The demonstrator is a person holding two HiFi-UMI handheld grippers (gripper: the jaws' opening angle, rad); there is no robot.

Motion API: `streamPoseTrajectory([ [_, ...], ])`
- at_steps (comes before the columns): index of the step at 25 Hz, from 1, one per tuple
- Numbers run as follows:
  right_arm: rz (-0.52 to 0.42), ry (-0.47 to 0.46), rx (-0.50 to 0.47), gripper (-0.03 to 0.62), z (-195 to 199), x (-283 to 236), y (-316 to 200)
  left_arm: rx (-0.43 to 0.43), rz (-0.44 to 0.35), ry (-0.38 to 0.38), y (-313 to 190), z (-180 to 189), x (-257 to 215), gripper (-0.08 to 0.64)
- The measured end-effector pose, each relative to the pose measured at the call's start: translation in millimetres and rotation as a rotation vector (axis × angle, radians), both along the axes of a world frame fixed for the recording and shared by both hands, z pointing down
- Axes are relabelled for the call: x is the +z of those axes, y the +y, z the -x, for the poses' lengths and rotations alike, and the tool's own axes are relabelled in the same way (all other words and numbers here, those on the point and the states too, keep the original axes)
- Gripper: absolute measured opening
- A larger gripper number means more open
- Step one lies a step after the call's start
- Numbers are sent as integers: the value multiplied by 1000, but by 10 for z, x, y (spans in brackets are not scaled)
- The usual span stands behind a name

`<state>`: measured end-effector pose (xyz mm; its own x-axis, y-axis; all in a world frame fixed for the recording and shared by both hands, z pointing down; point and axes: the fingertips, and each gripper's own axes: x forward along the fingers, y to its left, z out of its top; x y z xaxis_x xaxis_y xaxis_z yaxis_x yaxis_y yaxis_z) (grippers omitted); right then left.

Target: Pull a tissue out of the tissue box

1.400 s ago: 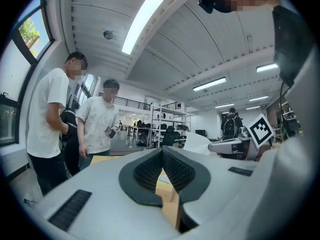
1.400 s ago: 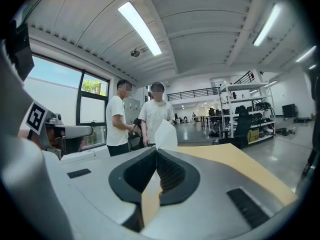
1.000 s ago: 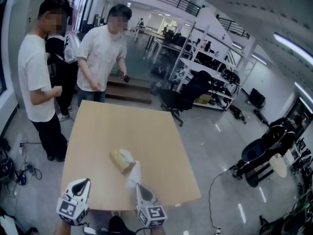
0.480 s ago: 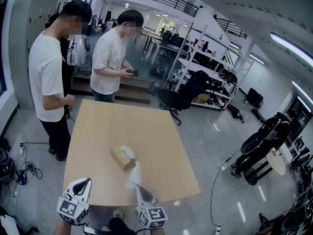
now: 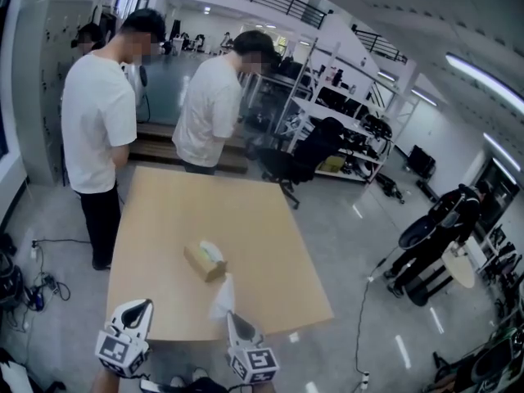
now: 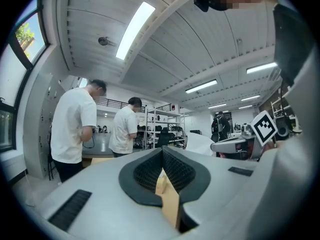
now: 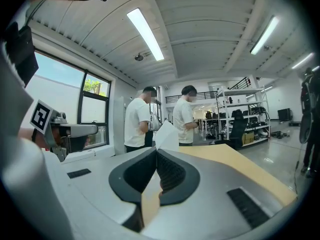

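The tan tissue box (image 5: 201, 264) lies on the wooden table (image 5: 246, 207), with a white tissue tuft (image 5: 212, 252) poking from its top. My right gripper (image 5: 230, 313) is at the table's near edge, shut on a pulled white tissue (image 5: 223, 295) that stands up from its jaws just short of the box. In the right gripper view the tissue (image 7: 167, 136) sticks up beyond the closed jaw tips (image 7: 156, 150). My left gripper (image 5: 143, 303) hovers to the left at the near edge; its jaws (image 6: 162, 150) meet with nothing between them.
Two people in white shirts (image 5: 100, 121) (image 5: 210, 109) stand at the table's far end. A black office chair (image 5: 307, 154) and shelving (image 5: 352, 129) stand beyond the table; cables (image 5: 37, 289) lie on the floor at left. My right gripper's marker cube (image 6: 263, 126) shows in the left gripper view.
Both grippers drew back a little toward me, the right one still holding the tissue. The two people at the far end shifted right and turned away.
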<state>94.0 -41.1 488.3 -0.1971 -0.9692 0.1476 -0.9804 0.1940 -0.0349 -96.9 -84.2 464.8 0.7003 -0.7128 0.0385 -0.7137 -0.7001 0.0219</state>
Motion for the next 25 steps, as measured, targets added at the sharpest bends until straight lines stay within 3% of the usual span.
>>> streamPoseTrajectory([
  [25,0,5,-33,11,75,-8,-53,1,-12,31,-28,21,-56,8],
])
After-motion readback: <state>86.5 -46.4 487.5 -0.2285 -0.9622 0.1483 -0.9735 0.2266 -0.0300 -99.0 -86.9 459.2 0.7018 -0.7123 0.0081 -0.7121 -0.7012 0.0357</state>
